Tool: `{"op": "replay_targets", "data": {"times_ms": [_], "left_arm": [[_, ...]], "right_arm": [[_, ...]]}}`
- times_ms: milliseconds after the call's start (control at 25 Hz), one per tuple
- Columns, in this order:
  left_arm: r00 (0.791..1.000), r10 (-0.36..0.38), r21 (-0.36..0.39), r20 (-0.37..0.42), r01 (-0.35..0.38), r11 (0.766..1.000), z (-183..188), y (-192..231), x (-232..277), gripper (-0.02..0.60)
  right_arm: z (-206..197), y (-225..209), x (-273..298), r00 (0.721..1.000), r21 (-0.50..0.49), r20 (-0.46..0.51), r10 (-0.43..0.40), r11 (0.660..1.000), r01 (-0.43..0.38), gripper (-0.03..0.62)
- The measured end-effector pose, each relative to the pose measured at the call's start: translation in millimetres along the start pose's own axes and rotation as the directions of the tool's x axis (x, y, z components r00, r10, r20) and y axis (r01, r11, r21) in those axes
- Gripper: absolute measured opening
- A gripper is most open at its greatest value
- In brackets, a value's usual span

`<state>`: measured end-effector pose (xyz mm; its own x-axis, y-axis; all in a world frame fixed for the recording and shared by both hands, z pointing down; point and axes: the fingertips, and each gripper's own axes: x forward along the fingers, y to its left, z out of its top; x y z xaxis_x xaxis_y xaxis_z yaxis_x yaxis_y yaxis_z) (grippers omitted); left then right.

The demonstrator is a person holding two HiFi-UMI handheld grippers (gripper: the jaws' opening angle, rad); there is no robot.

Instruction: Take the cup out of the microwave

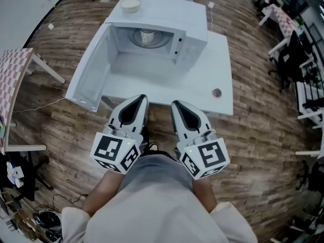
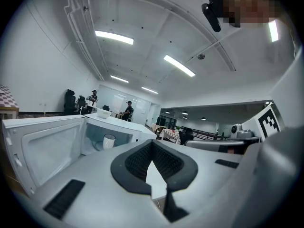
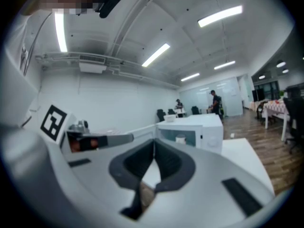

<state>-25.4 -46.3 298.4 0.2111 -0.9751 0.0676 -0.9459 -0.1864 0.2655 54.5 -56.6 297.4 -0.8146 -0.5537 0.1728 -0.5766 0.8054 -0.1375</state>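
Observation:
A white microwave (image 1: 195,37) stands on a white table (image 1: 202,85) with its door (image 1: 91,70) swung wide open to the left. Inside, on the glass turntable, stands a white cup (image 1: 147,36), upright; it also shows as the cup (image 2: 109,141) in the left gripper view and the cup (image 3: 180,138) in the right gripper view. My left gripper (image 1: 140,100) and right gripper (image 1: 176,105) hover side by side at the table's front edge, well short of the microwave. The left gripper (image 2: 152,144) and the right gripper (image 3: 154,142) are both shut with nothing between the jaws.
A white bowl (image 1: 130,4) sits on top of the microwave. The table has a round cable hole (image 1: 216,92) at the right. A checkered table (image 1: 12,77) stands at the left, desks and chairs (image 1: 298,59) at the right. People stand far off in the room.

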Motion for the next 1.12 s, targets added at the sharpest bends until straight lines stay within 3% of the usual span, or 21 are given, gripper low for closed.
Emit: {"op": "replay_targets", "data": {"times_ms": [1120], "left_arm": [[0.992, 0.104, 0.006, -0.075, -0.104, 0.995, -16, 110, 95, 0.015]], "right_arm": [[-8, -38, 130, 0.995, 0.019, -0.100, 0.013, 1.000, -0.011, 0.021]]}}
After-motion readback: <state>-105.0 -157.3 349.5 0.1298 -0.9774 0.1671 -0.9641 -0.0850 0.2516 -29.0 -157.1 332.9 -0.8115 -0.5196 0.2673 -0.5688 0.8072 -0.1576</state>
